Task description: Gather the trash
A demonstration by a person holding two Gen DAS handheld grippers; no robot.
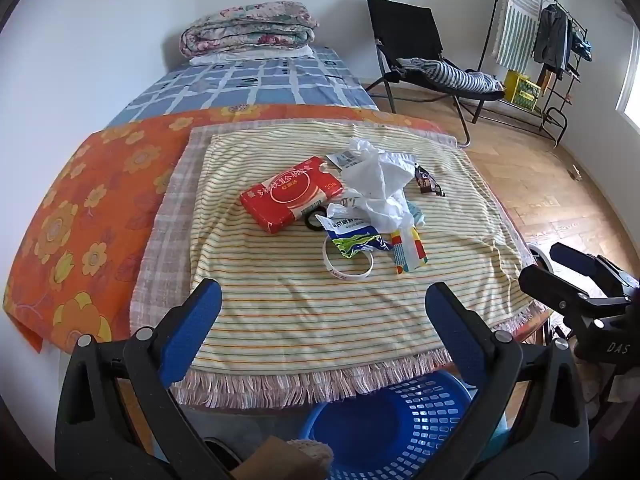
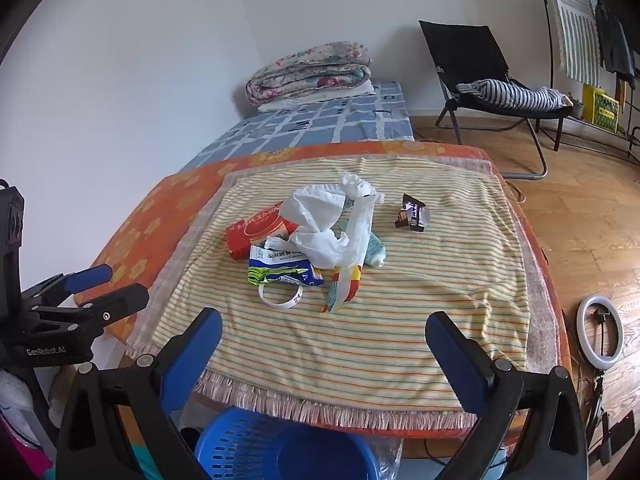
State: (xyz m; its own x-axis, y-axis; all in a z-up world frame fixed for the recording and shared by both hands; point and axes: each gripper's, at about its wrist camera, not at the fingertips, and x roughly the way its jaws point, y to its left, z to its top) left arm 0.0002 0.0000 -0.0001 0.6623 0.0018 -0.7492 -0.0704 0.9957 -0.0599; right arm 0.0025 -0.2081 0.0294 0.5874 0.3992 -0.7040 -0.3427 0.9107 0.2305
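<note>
- Left gripper [image 1: 323, 332]: lower centre of the left wrist view; blue-padded fingers [image 1: 188, 332] spread wide apart, nothing between them, held above the near fringe of the striped cloth [image 1: 280, 292].
- Right gripper [image 2: 323, 364]: lower centre of the right wrist view; fingers likewise wide apart and holding nothing. It also shows at the right edge of the left wrist view.
- Trash pile: centre of both frames, on the striped cloth. It comprises a crumpled white plastic bag [image 1: 380, 184], a red tissue pack [image 1: 290, 194] just left of it, a blue-and-green wrapper [image 1: 354, 238] partly under the bag, and a multicoloured wrapper [image 1: 408, 250] at the pile's lower right.
- White wristband [image 1: 347, 266]: lies flat, partly under the blue-and-green wrapper.
- Dark candy wrapper [image 2: 412, 214]: apart from the pile, toward the right of the cloth.
- Blue basket [image 1: 384, 432]: bottom centre of both frames, below the cloth's fringed edge.
- Background: folded floral quilt [image 1: 248, 30] at upper centre; black chair [image 1: 416, 48] at upper right.
</note>
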